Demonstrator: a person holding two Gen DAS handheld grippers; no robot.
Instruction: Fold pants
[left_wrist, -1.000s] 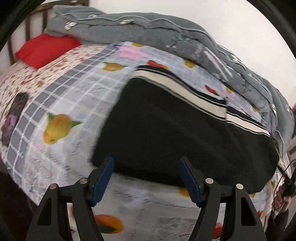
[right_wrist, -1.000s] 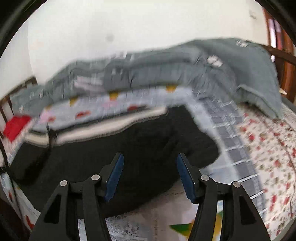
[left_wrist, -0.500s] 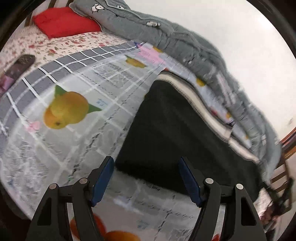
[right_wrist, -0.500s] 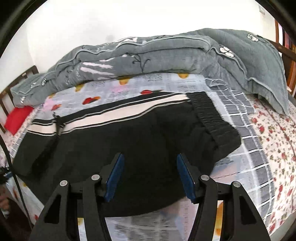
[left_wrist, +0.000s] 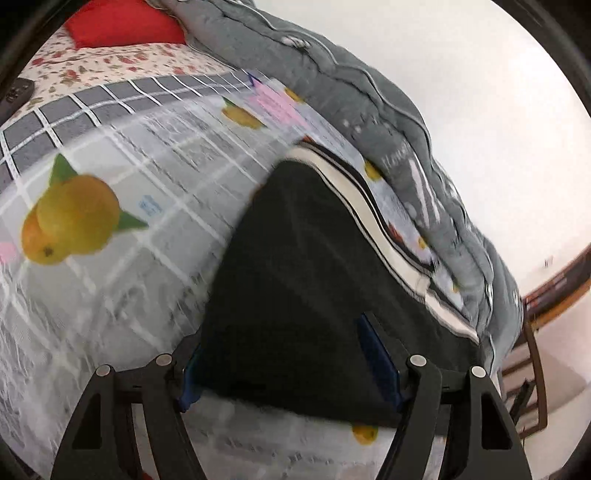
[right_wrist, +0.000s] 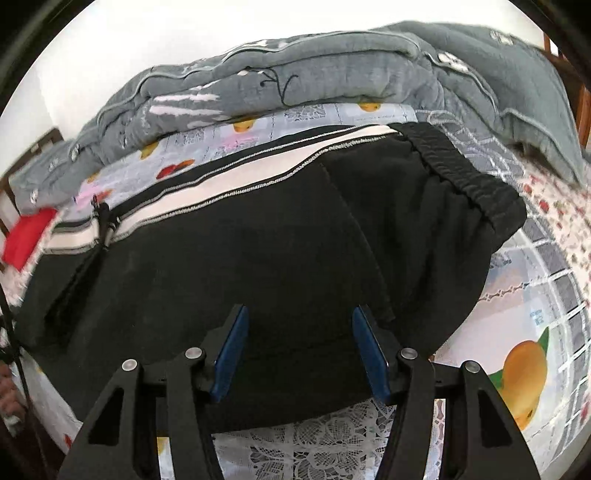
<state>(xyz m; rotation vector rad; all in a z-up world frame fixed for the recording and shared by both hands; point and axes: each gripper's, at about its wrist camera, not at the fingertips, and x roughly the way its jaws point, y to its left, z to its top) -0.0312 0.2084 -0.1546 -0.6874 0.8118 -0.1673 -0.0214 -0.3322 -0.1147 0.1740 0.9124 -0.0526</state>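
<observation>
Behind pants (right_wrist: 258, 236), grey quilt (right_wrist: 295, 74) (bunched).

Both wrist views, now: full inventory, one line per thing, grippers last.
pants: 1, black with a white side stripe, flat on the bed sheet, elastic waistband at right in the right wrist view
bed sheet: 1, pale grid with a fruit print, under the pants
quilt: 1, grey, bunched along the wall behind the pants
pillow: 1, red, far end of the bed
bed frame: 1, brown wood, beyond the pants
left gripper: 1, black with blue pads, open over the pants' near edge
right gripper: 1, same, open over the pants
</observation>
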